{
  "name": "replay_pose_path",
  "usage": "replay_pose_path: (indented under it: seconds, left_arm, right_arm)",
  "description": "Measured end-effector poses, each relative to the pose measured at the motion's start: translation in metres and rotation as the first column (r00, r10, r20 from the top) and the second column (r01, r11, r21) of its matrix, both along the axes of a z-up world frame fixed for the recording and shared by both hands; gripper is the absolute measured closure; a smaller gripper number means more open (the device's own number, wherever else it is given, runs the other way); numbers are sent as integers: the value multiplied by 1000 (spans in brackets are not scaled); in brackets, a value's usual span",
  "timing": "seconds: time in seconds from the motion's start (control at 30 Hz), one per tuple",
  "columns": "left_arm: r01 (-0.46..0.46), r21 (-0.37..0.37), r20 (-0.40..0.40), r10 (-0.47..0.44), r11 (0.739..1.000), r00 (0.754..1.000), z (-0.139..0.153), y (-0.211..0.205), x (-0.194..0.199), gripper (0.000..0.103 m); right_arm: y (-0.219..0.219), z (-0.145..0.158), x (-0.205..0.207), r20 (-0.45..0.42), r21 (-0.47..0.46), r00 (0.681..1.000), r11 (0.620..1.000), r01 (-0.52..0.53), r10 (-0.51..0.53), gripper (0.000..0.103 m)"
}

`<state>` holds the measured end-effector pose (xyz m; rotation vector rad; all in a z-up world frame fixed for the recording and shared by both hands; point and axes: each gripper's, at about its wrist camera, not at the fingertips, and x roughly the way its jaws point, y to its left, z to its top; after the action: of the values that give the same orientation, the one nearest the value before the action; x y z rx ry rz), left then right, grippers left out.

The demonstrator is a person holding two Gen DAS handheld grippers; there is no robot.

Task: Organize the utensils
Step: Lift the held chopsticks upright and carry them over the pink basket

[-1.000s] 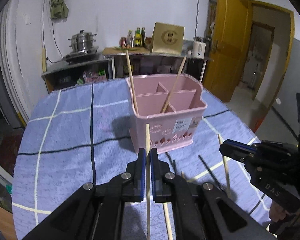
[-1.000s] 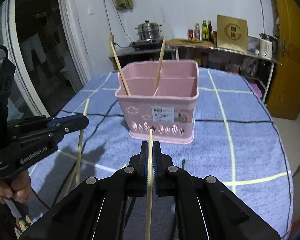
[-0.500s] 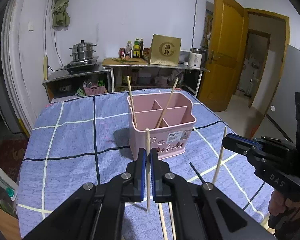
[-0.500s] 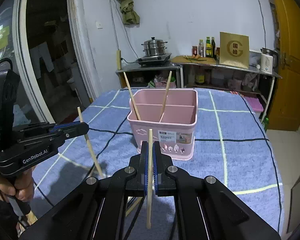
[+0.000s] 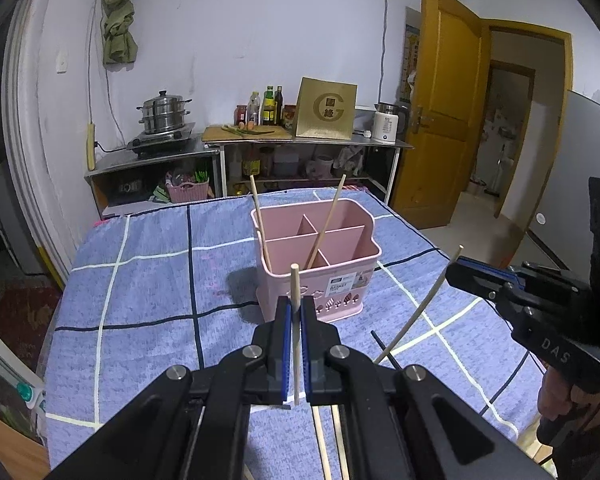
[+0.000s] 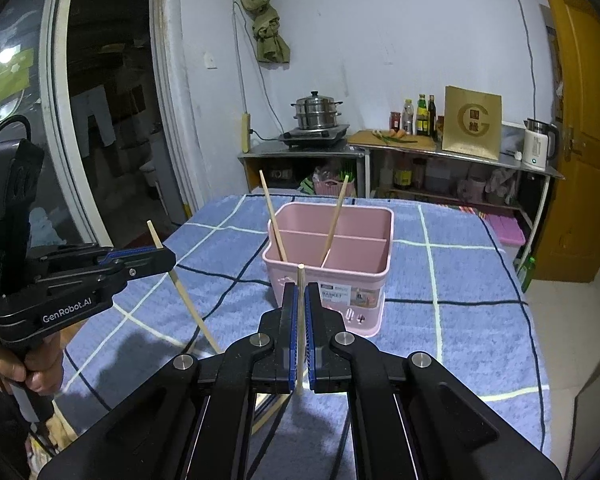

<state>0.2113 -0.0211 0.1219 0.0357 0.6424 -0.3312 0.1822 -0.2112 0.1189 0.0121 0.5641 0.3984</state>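
chopsticks [image 5: 295,320] [image 6: 300,320] upright, one clamped in each gripper's jaws; both tilted down toward basket [image 5: 320,264].

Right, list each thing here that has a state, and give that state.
Left gripper: shut on a wooden chopstick, held upright.
Right gripper: shut on another chopstick, held upright.
Pink basket: upright, two chopsticks leaning inside.
Dark chopstick: lying on the blue cloth.
Yellow door: open.
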Motion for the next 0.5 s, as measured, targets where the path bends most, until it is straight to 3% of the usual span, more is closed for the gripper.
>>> replay_pose_path:
  seconds: [0.5]
  left_arm:
    - [7, -27, 50, -6, 1000, 999, 55, -12, 36, 99]
  right_arm:
    - [2, 45, 31, 87, 23, 996, 1000, -12, 10, 100]
